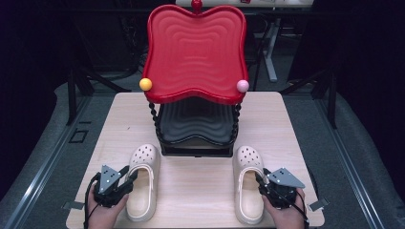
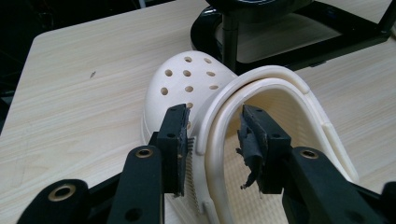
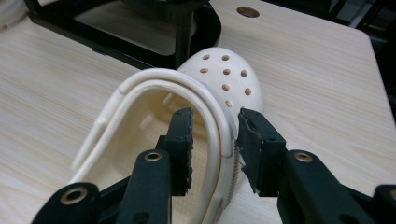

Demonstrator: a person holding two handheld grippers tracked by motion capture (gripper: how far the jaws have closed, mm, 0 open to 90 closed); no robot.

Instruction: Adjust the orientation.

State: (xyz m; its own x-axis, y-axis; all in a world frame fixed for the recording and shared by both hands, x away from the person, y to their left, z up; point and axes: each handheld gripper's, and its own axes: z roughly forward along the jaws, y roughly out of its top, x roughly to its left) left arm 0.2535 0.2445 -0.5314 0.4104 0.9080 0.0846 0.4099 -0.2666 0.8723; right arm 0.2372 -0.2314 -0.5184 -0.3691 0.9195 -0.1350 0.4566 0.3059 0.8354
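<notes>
Straddling, jaws parted and not yet clamped, the outer side wall of each cream clog: left hand-held gripper (image 1: 125, 182) on left clog (image 1: 142, 181), right hand-held gripper (image 1: 263, 182) on right clog (image 1: 248, 183), both lying lengthwise on the desk (image 1: 200, 191), toes pointing at the black-and-red rack (image 1: 196, 95).

open tabletop (image 1: 200, 186) between clogs | black rack (image 1: 196, 138) blocks ahead

we see a pale wooden table (image 1: 200, 186), two cream clogs (image 1: 142, 181) (image 1: 248, 183) lying on it, a black-based two-tier stand (image 1: 196, 143) standing behind them
</notes>
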